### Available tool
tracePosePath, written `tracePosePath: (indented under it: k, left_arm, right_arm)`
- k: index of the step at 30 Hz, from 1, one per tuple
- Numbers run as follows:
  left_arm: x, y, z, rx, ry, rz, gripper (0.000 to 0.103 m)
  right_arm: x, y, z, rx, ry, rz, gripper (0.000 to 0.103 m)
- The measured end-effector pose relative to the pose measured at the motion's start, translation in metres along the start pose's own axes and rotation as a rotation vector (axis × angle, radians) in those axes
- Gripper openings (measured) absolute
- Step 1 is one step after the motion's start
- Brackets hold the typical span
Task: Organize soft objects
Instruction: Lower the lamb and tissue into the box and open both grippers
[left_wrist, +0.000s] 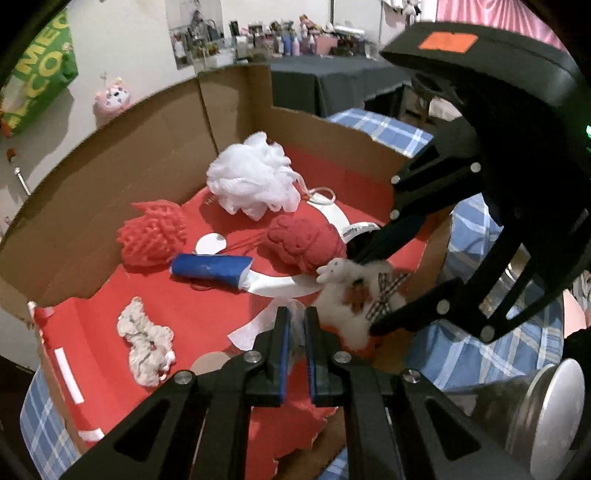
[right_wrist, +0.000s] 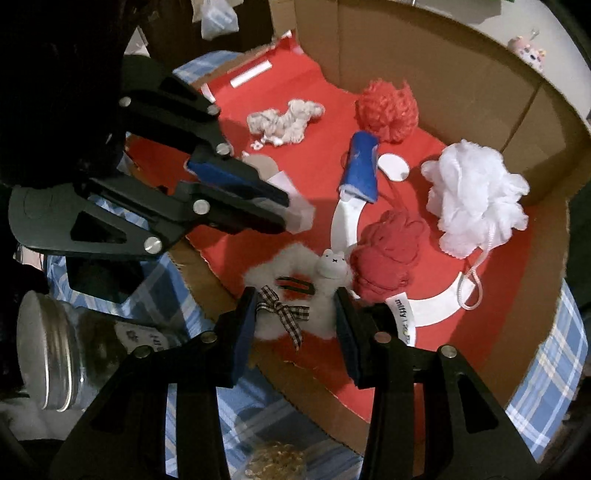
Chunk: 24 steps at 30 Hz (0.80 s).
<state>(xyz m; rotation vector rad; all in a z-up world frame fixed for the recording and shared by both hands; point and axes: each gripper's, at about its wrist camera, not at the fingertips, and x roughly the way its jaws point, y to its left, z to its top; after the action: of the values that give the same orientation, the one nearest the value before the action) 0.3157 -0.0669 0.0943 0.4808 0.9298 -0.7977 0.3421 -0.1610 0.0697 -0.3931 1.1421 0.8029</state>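
Blue plaid cloth under a cardboard box (right_wrist: 436, 70) lined red. Left tool (left_wrist: 295, 332): clenched on a thin translucent scrap, over the box's near edge. Right tool (right_wrist: 295, 314): jaws grasping the white fluffy toy (right_wrist: 325, 291) with a checked bow, at the box's near rim. Inside the box: red bundle (right_wrist: 384, 258), white pouf (right_wrist: 476, 199), blue roll (right_wrist: 362, 170), coral pouf (right_wrist: 388, 107), grey scrunchie (right_wrist: 284, 120). I judge placing is in hand; next I'd release the toy clear of the red bundle.

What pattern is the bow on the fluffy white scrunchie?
Black-and-white check bow, clearest in the right wrist view.
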Motion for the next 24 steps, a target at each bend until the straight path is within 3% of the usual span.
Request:
tracePosePath:
  k: [15, 17, 21, 24]
  left_arm:
    - [0.025, 0.01, 0.007, -0.014, 0.064, -0.012, 0.009]
    - [0.025, 0.01, 0.005, -0.018, 0.063, -0.021, 0.012]
    - [0.021, 0.011, 0.003, -0.039, 0.056, -0.032, 0.033]
    - [0.014, 0.014, 0.002, -0.069, 0.037, -0.049, 0.046]
  right_arm:
    - [0.019, -0.015, 0.009, 0.079, 0.05, 0.042, 0.041]
    - [0.021, -0.017, 0.01, 0.092, 0.059, 0.049, 0.042]
    - [0.022, -0.02, 0.011, 0.105, 0.064, 0.057, 0.053]
    - [0.019, -0.025, 0.01, 0.131, 0.056, 0.054, 0.053]
